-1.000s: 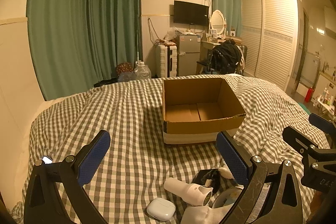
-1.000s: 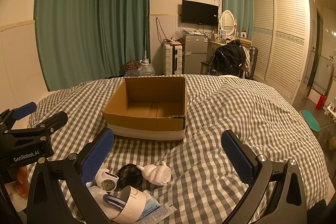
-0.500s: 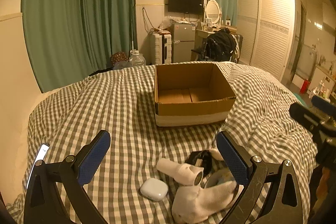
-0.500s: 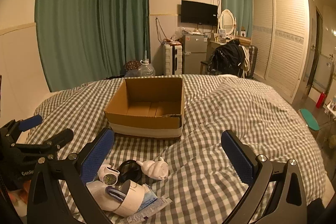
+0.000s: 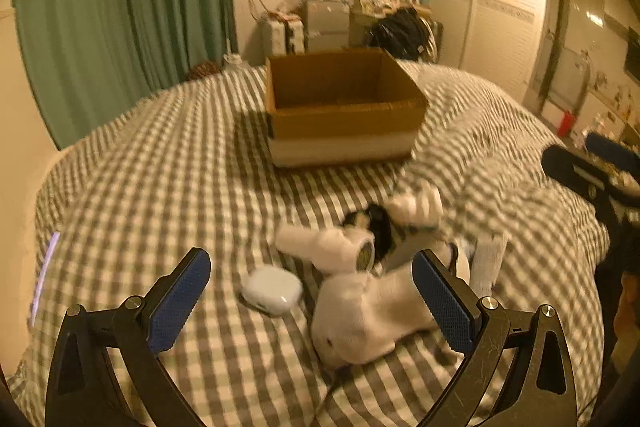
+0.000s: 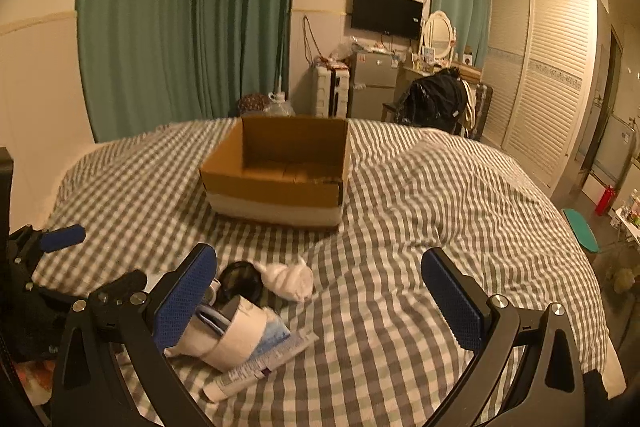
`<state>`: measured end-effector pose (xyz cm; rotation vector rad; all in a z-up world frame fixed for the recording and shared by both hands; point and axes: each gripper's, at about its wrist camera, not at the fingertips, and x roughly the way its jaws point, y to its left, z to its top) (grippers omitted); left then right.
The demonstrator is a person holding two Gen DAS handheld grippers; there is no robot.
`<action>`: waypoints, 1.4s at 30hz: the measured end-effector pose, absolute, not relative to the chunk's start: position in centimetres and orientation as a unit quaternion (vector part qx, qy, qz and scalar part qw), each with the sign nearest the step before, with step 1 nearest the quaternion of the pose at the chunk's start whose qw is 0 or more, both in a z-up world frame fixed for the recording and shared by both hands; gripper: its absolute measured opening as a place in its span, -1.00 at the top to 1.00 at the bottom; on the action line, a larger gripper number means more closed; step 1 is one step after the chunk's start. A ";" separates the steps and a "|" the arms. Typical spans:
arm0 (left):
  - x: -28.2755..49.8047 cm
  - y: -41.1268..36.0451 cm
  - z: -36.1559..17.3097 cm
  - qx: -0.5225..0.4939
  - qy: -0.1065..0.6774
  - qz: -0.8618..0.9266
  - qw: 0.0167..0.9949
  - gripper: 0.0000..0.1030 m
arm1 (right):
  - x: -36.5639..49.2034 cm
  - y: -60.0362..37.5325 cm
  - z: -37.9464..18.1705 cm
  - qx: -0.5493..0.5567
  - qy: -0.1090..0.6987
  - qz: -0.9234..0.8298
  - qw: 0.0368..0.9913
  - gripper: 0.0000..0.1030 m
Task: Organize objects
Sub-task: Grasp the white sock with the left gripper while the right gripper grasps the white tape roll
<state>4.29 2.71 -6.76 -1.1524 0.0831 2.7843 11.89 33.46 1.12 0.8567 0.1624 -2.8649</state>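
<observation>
Left gripper point(image 5: 310, 291): jaws spread wide, nothing between the pads; it hangs low over the near clutter, judged to be lining up a first pick
Earbud case point(image 5: 271, 289): small white case lying flat on the checked bedspread point(image 5: 160, 167), just ahead of the left gripper and inside its span, apart from both pads; judged the easiest first pick
White sock point(image 5: 368, 315): soft bundle directly in front of the left gripper's right-hand finger, touching or nearly touching it; the blur prevents a firm call
White handheld device point(image 5: 332, 247): lies on its side just beyond the sock, its round end facing the camera
Right gripper point(image 6: 318, 297): jaws likewise spread and empty, held over bare bedspread to the right of the pile, judged to be waiting
Tube point(image 6: 260, 367): lies flat just ahead of the right gripper's left-hand finger, part under a white roll point(image 6: 240, 339)
Dark round item point(image 6: 239, 281): beyond the roll, beside a knotted white cloth point(image 6: 288, 279)
Cardboard box point(image 6: 280, 167): well ahead of both grippers, upright and open-topped, nothing seen inside; judged the destination
Progress: nothing boxed yet, by appearance
</observation>
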 end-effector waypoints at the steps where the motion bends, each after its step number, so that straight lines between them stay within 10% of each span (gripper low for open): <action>1: 4.2 2.9 -7.2 -0.387 0.029 0.919 0.071 -1.00 | 11.7 33.5 0.8 0.290 0.053 -0.953 0.073 -0.99; 10: 2.7 5.0 -12.3 -0.440 0.042 0.886 0.137 -1.00 | 10.5 33.6 -1.5 0.319 0.048 -0.943 0.077 -0.99; 16: 2.2 4.9 -13.2 -0.464 0.008 0.865 0.191 -0.26 | 9.7 33.1 -2.9 0.338 0.052 -0.936 0.077 -0.99; 25: 4.4 1.6 -7.6 -0.387 0.004 0.913 0.128 -0.16 | 9.9 31.5 -4.1 0.357 0.074 -0.927 0.087 -0.96; 42: 3.9 -2.1 -8.7 -0.392 -0.004 0.916 0.080 -0.16 | 8.6 26.7 -9.5 0.445 0.126 -0.879 0.114 0.51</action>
